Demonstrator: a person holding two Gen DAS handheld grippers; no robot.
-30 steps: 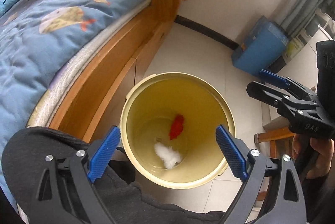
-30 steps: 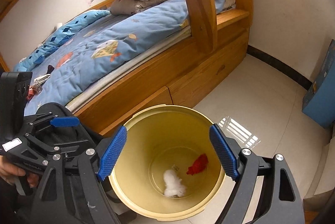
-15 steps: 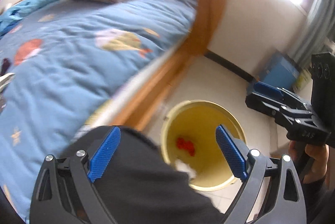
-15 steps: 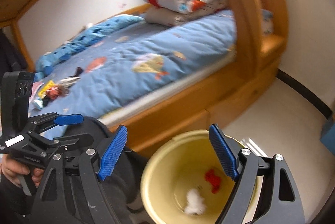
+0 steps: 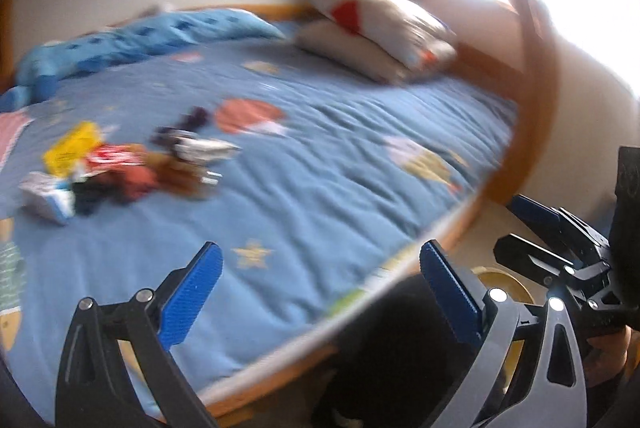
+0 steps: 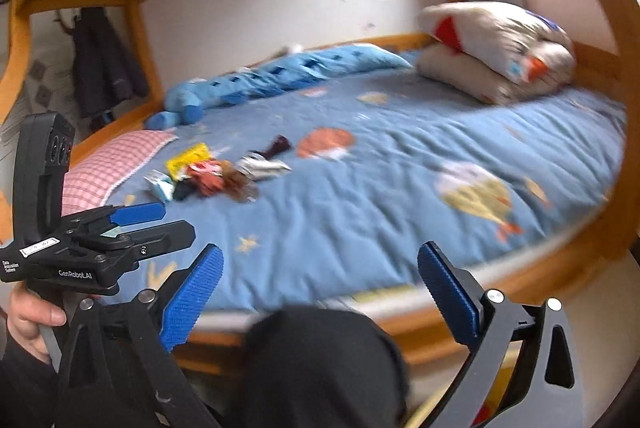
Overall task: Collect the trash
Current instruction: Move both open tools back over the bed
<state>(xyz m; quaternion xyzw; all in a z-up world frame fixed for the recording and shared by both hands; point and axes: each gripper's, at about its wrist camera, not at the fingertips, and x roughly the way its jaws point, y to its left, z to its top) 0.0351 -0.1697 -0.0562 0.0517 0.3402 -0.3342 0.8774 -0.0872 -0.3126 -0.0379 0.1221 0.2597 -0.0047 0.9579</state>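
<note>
A: You are holding the left gripper [image 5: 320, 288] and the right gripper [image 6: 320, 292] over the near edge of the bed [image 6: 400, 228]. Both sets of jaws are opening wide, with nothing between them.

B: Where is the trash lying?

A: The trash pile [image 6: 216, 175] is sitting on the blue bedcover, toward the checked pillow [image 6: 108, 163] and well apart from both grippers. Blur is smearing it: you are seeing a yellow wrapper [image 5: 72, 147], something red and something white, but I cannot tell the pieces apart.

B: And the bucket?

A: The yellow bucket [image 5: 504, 284] is showing only a sliver of rim by the bed frame, hidden behind your dark clothing and the jaws.
</note>
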